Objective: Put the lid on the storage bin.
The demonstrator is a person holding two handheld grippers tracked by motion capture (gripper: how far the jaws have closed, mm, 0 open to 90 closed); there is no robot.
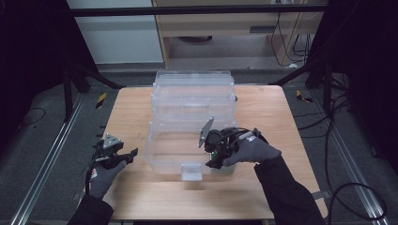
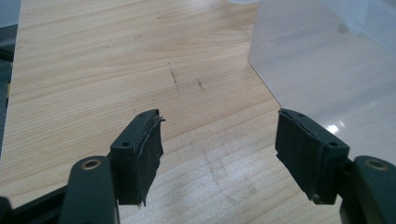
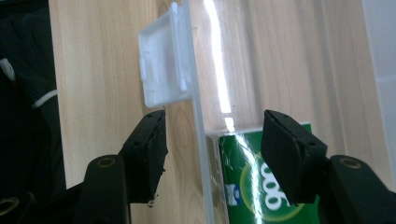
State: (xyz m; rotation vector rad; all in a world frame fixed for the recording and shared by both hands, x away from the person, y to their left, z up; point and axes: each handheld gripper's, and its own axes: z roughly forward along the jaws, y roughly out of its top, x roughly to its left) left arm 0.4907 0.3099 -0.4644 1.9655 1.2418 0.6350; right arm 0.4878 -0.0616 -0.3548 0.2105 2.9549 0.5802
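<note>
A large clear plastic box (image 1: 192,101) stands in the middle of the wooden table (image 1: 263,108), with a white latch tab (image 1: 191,172) on its front rim. My right gripper (image 1: 213,161) is at that front edge, just right of the latch. In the right gripper view the box's front wall (image 3: 201,154) runs between the open jaws of the right gripper (image 3: 215,123), and neither pad touches it. The latch (image 3: 163,60) lies just ahead, and a green printed packet (image 3: 247,196) sits behind the wall, inside the box. My left gripper (image 1: 129,155) hovers open over bare wood, left of the box.
In the left gripper view the left gripper (image 2: 219,116) faces bare tabletop (image 2: 116,70) with the box's rounded corner (image 2: 327,60) at the right. Dark floor, metal rails (image 1: 47,159) and cables (image 1: 338,140) surround the table.
</note>
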